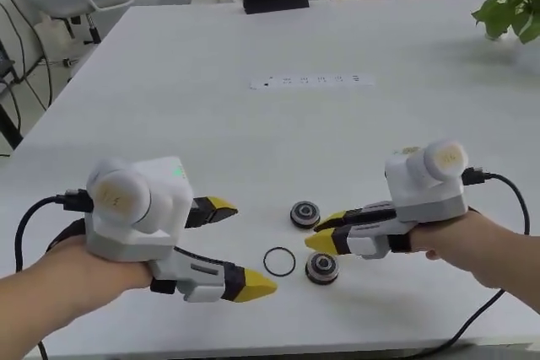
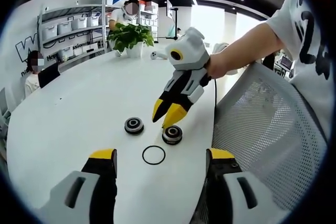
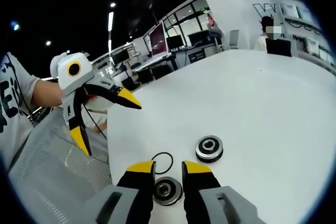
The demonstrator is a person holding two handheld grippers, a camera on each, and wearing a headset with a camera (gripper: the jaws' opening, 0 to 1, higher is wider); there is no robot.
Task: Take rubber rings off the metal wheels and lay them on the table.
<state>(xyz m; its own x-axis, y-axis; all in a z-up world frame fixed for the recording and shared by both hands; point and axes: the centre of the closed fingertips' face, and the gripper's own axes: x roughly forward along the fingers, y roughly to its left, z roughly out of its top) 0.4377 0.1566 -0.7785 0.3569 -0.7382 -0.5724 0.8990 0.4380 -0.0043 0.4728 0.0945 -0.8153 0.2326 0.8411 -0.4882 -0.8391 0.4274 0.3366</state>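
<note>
Head view: on the table (image 1: 253,124), brace with the wide-open, empty left gripper (image 1: 245,246), lower the narrow-set, empty right gripper (image 1: 321,233) onto the near metal wheel (image 1: 321,268), and pinch only its rubber edge, clear of the loose rubber ring (image 1: 279,261) just beside it.

left gripper (image 1: 246,246), right gripper (image 1: 319,233): white-grey shells, black jaws, yellow tips. head view: left cable (image 1: 38,206) black, leaves shell at 9 o'clock; right cable (image 1: 504,181) black, leaves at 3 o'clock. tee (image 2: 310,30) white, short-sleeved, dark print.
</note>
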